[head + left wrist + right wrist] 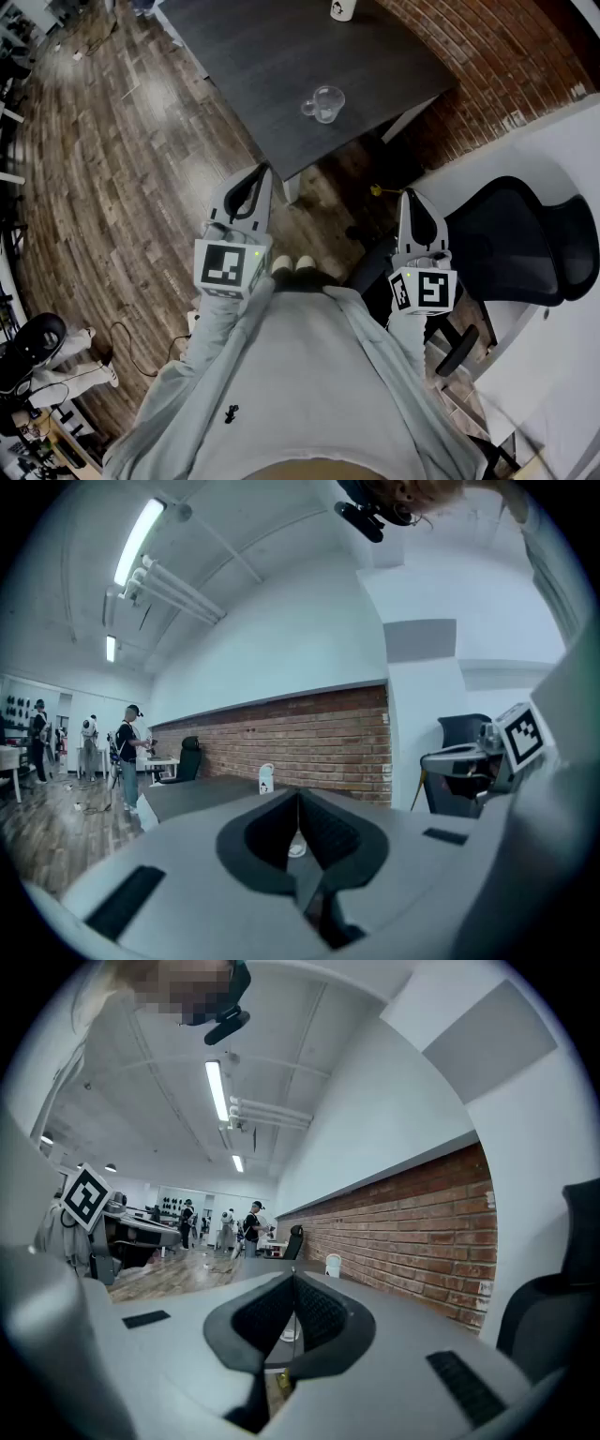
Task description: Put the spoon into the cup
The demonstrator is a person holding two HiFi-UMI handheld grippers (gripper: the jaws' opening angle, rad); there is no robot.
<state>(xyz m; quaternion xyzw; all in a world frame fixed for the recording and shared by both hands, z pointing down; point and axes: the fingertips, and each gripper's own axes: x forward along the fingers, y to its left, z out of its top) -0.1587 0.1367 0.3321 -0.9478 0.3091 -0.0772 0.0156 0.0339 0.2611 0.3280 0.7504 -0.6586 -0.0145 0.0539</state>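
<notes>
Clear glass cup (323,103): upright on dark grey worktop (244,56), near its front corner. Spoon: perhaps inside the cup, too small to tell. Left gripper (263,172): fingers pressed together, empty, above brown wooden floor (112,187). Right gripper (409,195): fingers pressed together, empty, beside black office chair (525,234).

- Table (281,56): charcoal grey, faint streaked grain.
- Cup (323,103): clear, colourless glass.
- Container (342,9): white with a small dark mark.
- Floor (112,169): wood planks in mixed light and dark browns.
- Brick wall (506,47): red-brown bricks, pale mortar lines.
- Chair (525,239): black.
- Left gripper (265,171), right gripper (408,194): light grey bodies, black ribbed lining.
- Marker cubes (228,267): black-and-white square patterns, each with a small green dot.
- Sweater (300,394): pale grey.
- Shoes (292,265): off-white.
</notes>
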